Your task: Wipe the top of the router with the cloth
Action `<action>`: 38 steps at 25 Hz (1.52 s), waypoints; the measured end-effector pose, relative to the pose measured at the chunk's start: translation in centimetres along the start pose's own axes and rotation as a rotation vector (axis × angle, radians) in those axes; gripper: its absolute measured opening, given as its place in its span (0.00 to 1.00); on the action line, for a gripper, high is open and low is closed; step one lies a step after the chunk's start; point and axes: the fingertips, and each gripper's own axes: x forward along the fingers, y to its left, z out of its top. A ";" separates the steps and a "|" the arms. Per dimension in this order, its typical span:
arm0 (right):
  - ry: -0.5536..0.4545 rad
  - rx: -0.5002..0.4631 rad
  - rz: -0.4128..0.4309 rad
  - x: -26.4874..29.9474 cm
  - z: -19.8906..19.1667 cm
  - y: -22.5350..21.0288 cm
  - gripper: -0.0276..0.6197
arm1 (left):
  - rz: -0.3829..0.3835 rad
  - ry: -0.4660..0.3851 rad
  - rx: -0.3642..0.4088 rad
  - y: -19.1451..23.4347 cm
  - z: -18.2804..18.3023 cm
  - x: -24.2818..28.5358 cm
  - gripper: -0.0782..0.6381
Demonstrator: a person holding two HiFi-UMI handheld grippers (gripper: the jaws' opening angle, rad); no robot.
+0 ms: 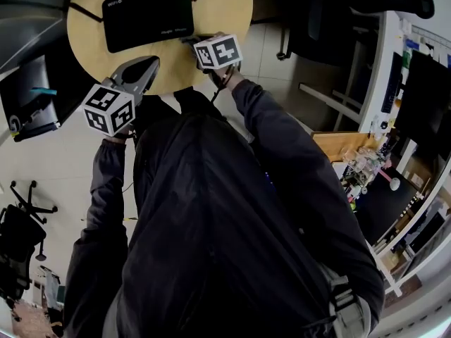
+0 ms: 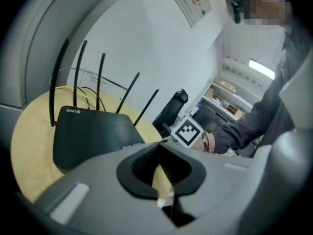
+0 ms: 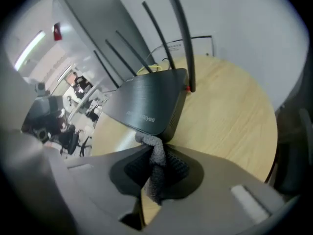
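Note:
A black router point(image 1: 148, 16) with several thin antennas lies flat on the round wooden table point(image 1: 225, 9). In the right gripper view, my right gripper point(image 3: 149, 143) is shut on a grey knitted cloth point(image 3: 157, 163), and the cloth's top end touches the near corner of the router point(image 3: 146, 102). In the head view, the right gripper point(image 1: 194, 41) sits at the router's near right corner. My left gripper point(image 1: 150, 65) hovers over the table's near edge, short of the router point(image 2: 93, 131). Its jaws point(image 2: 159, 148) are shut with nothing between them.
Cables point(image 3: 161, 58) run behind the router along a white wall. A monitor point(image 1: 32, 97) stands left of the table. Black office chairs point(image 1: 317, 20) stand to its right. A cluttered desk point(image 1: 366, 167) is at the far right.

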 end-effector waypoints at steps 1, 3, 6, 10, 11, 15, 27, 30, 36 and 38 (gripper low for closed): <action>0.022 -0.094 -0.003 -0.2 0.0 -0.3 0.09 | -0.006 0.003 0.003 -0.4 0.0 0.5 0.11; 0.051 -0.263 -0.037 -0.8 0.3 -1.7 0.09 | -0.011 0.003 -0.002 -1.0 -0.1 1.2 0.11; 0.026 -0.250 -0.079 -1.8 2.4 -4.9 0.09 | -0.008 -0.006 -0.012 -1.3 0.0 2.1 0.11; 0.017 -0.250 -0.053 -2.1 5.6 -7.0 0.09 | 0.009 -0.023 -0.018 -1.6 0.6 2.7 0.11; 0.023 -0.303 -0.060 -1.9 6.3 -7.3 0.09 | 0.016 -0.029 -0.018 -1.5 0.9 2.8 0.11; 0.082 -0.554 -0.074 -0.3 7.4 -7.5 0.09 | 0.053 -0.056 -0.027 -0.8 1.7 2.3 0.11; 0.169 -1.081 0.052 0.9 5.5 -3.2 0.09 | 0.114 -0.096 -0.079 0.1 1.1 0.7 0.11; 0.173 -1.120 0.064 0.4 3.4 -2.2 0.09 | 0.101 -0.089 -0.082 -0.1 0.8 0.5 0.11; 0.146 -1.012 0.038 -0.2 1.1 -1.0 0.09 | 0.077 -0.057 -0.064 0.0 0.3 -0.2 0.11; 0.142 -0.974 0.029 -0.4 0.5 -0.5 0.09 | 0.072 -0.049 -0.058 0.1 0.2 -0.8 0.11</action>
